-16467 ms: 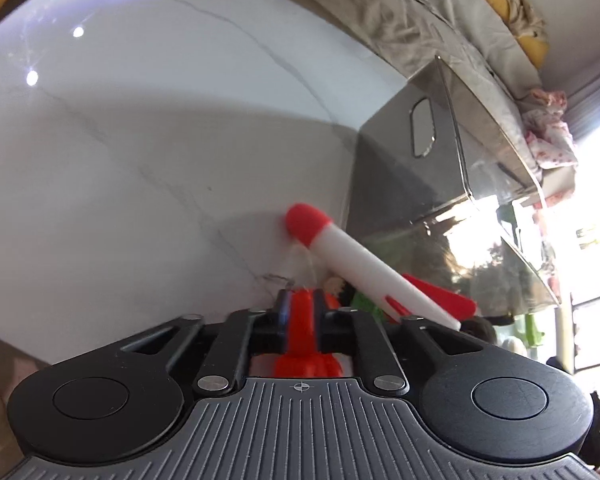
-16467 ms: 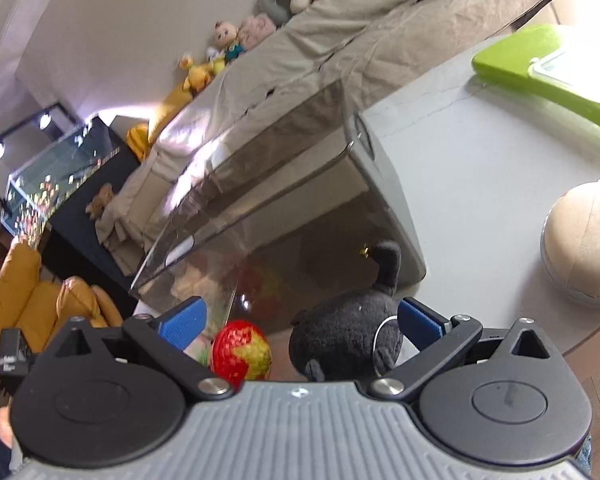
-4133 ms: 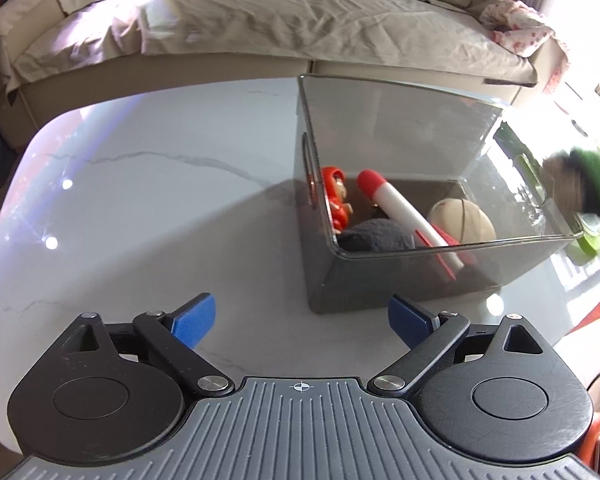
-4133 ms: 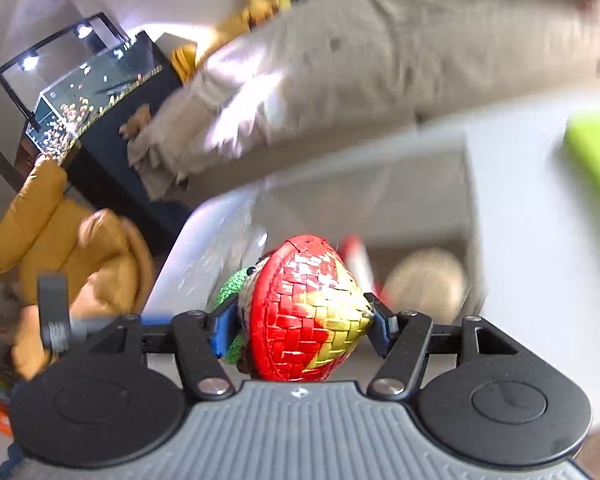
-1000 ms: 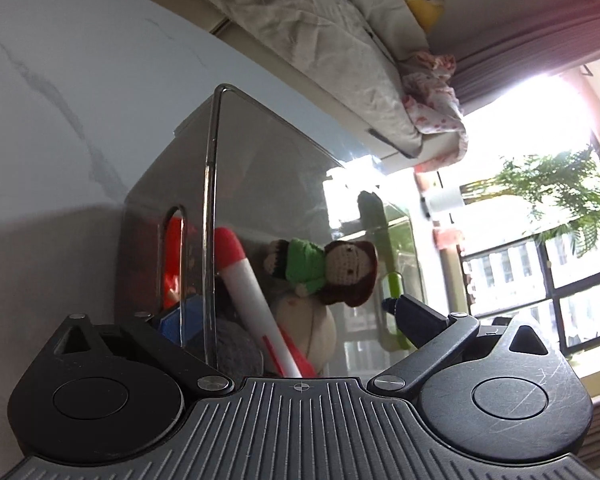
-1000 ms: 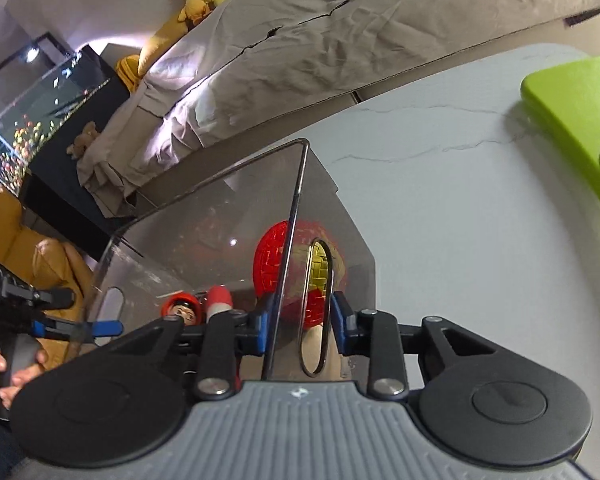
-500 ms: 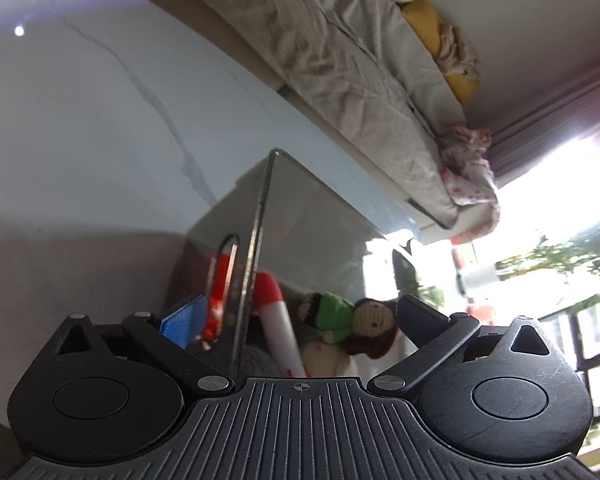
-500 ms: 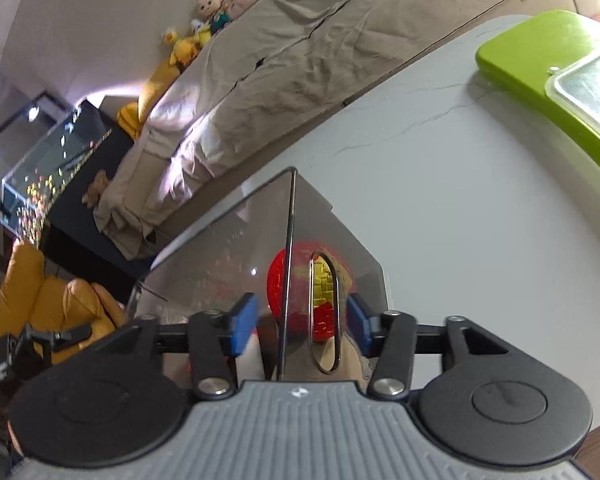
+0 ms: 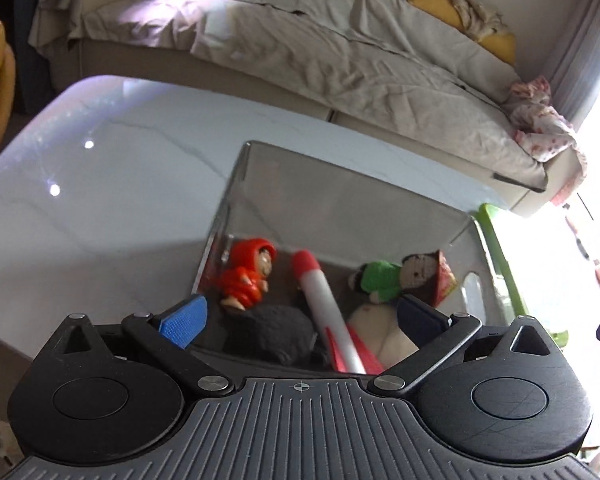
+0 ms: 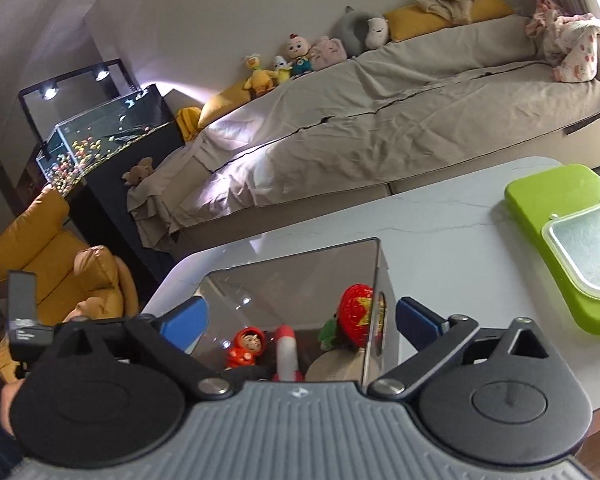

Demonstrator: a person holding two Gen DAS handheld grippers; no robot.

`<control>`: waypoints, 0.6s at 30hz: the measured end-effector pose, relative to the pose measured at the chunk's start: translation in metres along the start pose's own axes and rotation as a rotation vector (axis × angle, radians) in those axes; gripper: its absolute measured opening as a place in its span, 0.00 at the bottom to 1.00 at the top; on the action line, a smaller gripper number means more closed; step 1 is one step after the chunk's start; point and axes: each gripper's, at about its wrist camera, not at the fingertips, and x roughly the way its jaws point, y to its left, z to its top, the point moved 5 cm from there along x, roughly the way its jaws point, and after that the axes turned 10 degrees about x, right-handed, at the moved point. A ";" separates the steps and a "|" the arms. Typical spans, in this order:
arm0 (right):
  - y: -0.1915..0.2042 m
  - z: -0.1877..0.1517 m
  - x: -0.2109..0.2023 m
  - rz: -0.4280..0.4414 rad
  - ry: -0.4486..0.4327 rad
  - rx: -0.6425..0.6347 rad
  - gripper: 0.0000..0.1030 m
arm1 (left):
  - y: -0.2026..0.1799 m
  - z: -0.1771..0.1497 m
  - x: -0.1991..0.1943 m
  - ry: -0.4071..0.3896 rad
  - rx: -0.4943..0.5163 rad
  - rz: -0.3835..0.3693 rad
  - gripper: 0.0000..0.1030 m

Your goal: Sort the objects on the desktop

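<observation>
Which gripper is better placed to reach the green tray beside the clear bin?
Probably the right gripper: its jaws have just been opening, holding nothing, and the green tray lies unobstructed beside it. The clear bin blocks the left gripper.

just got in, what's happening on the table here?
A person with a tool in each hand is sorting toys into the clear bin. The red figure, rocket, black plush and green-shirted doll lie inside. The right tool has just been opening, nothing between its jaws; the left tool is open too.
</observation>
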 end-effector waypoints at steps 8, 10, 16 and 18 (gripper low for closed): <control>0.028 -0.006 0.062 0.056 0.148 -0.030 0.50 | 0.017 0.007 0.018 0.183 0.149 -0.020 1.00; 0.034 -0.012 0.096 -0.009 0.249 -0.091 0.47 | 0.021 0.018 0.022 0.189 0.227 0.018 1.00; 0.064 -0.027 0.213 -0.206 0.524 -0.403 0.60 | 0.044 0.047 0.023 0.031 0.462 0.262 1.00; 0.071 -0.036 0.251 -0.213 0.595 -0.379 0.60 | 0.058 0.049 0.026 0.025 0.434 0.232 1.00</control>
